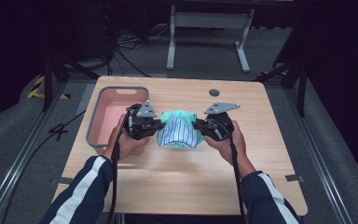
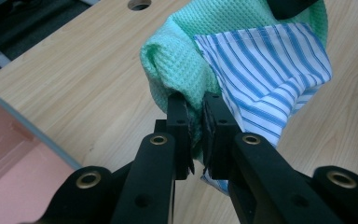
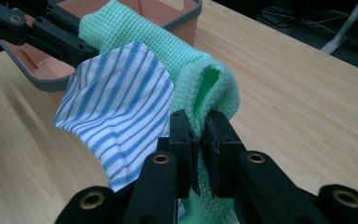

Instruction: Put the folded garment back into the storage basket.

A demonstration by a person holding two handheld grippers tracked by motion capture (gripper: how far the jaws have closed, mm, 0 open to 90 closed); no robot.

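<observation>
**Green waffle cloth held at both ends above the table**

Nearest, two dark sleeves with white stripes come in from the table's near edge; bare light wood lies between them and the cloth — broad open room on the near side.

Left gripper (image 1: 161,125): jaws pinched tight on a bunched edge of the green waffle cloth (image 1: 179,116); in the left gripper view the fold is squeezed between the black pads (image 2: 182,126). Right gripper (image 1: 198,126): jaws likewise clamped on the cloth's opposite end, with the fabric doubled over just above the pads (image 3: 182,135).

Between the two grippers the cloth hangs in a short sag, and a blue-and-white striped cloth (image 1: 177,133) is draped over its front, lower hem loose. Whether the bundle's underside touches the wood cannot be told from the high view.

Left of the left hand, close by, sits a grey-rimmed pink bin (image 1: 94,122), its long side running along the table's left edge. To the right of the right hand — wide bare tabletop (image 1: 265,140) out to the right edge.

Farther off, a round cable hole (image 1: 214,92) lies near the far edge, with free wood around it. Beyond the table, grey floor and a white metal frame (image 1: 209,21).
</observation>
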